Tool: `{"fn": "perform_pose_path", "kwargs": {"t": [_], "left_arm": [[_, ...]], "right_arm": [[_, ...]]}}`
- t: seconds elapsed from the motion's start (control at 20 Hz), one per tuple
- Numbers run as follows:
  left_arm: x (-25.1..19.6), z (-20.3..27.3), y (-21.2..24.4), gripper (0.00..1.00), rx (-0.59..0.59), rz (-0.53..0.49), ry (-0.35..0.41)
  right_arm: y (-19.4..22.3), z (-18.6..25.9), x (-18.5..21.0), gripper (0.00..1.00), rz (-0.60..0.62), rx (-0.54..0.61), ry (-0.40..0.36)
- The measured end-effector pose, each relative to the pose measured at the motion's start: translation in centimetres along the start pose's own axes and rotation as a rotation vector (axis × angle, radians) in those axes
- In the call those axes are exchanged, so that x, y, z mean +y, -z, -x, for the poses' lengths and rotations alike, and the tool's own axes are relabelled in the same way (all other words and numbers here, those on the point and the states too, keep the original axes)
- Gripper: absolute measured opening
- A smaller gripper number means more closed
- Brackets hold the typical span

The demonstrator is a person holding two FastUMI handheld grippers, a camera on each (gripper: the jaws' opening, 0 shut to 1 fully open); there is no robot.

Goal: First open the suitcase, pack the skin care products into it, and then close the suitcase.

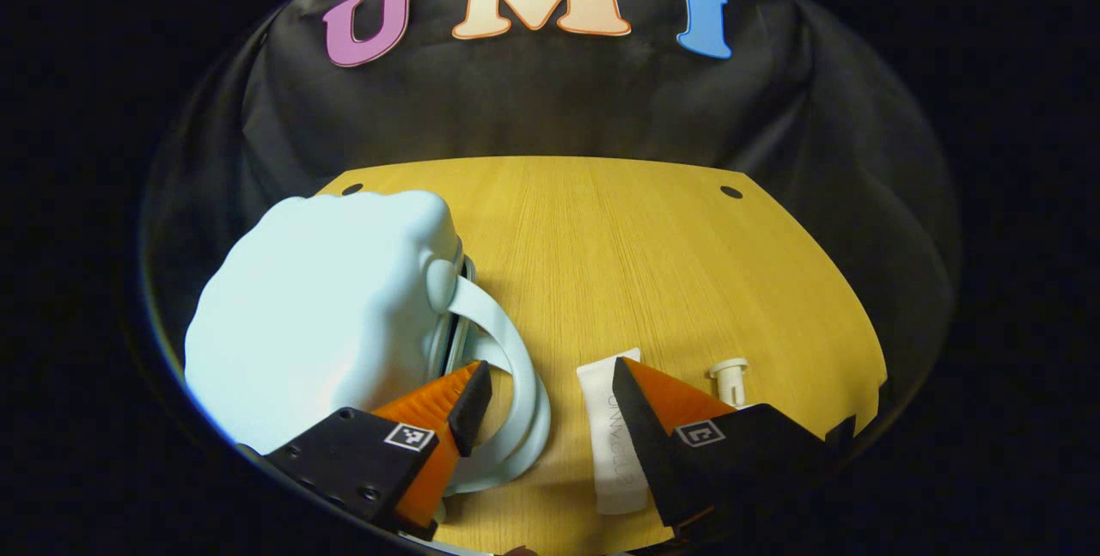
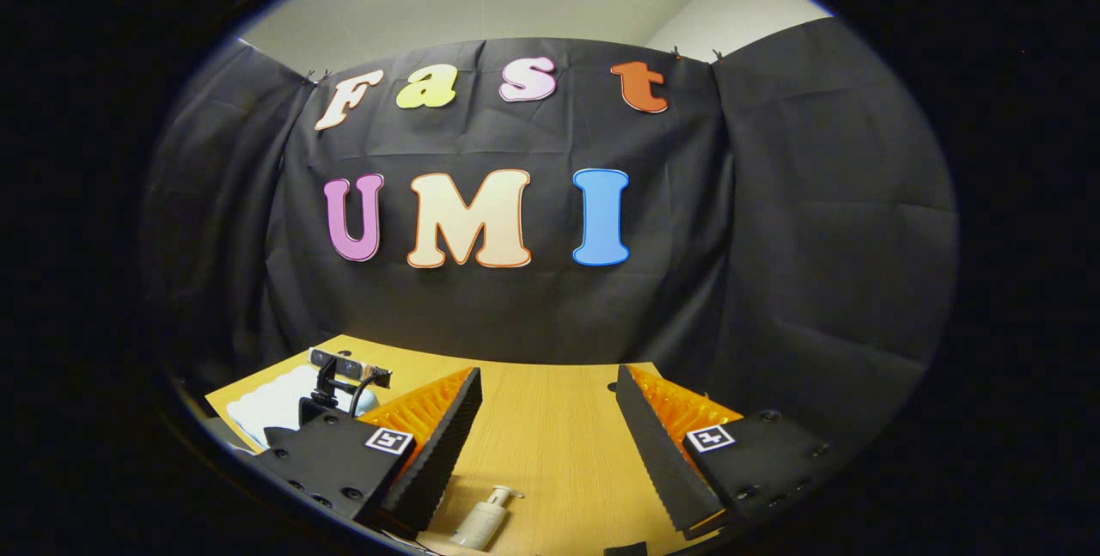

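Pale blue, rounded, soft-looking suitcase (image 1: 322,315) lies closed on wooden table (image 1: 653,264), ahead-left of left gripper (image 1: 550,397); its looped strap handle (image 1: 516,384) lies between spread fingers. White tube (image 1: 614,444) beside it. Right gripper (image 2: 548,427) spread, holding nothing, farther off.

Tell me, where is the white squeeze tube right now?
In the left gripper view, the white plastic squeeze tube lies flat on the wooden table, between the pale blue suitcase's looped handle and a small white pump bottle.
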State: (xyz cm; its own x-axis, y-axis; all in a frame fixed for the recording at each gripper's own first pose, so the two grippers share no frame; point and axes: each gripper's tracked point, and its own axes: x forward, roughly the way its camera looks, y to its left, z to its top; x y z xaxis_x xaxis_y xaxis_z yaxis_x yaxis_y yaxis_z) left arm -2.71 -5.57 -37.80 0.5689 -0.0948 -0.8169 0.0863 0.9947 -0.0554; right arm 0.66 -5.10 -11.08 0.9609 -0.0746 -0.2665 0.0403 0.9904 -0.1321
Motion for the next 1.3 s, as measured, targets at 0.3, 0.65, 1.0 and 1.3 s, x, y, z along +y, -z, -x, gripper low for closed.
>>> {"fn": "perform_pose_path", "kwargs": {"t": [0.3, 0.65, 1.0, 1.3], "left_arm": [[1.0, -1.5, 1.6, 0.42, 0.111, 0.004, -0.028], [0.9, -0.7, 0.7, 0.03, 0.132, -0.064, -0.016], [0.5, 2.4, -2.5, 0.0, 0.107, -0.003, 0.029], [3.0, 7.0, -8.5, 0.0, -0.002, 0.005, 0.051]], "right_arm": [[0.3, 0.3, 0.2, 0.99, 0.01, 0.009, 0.015], [0.2, 0.5, 0.3, 1.0, 0.004, -0.013, 0.016], [0.2, 0.5, 1.0, 1.0, -0.027, -0.029, -0.01], [-0.3, 0.2, 2.1, 1.0, -0.041, -0.053, -0.044]]}}
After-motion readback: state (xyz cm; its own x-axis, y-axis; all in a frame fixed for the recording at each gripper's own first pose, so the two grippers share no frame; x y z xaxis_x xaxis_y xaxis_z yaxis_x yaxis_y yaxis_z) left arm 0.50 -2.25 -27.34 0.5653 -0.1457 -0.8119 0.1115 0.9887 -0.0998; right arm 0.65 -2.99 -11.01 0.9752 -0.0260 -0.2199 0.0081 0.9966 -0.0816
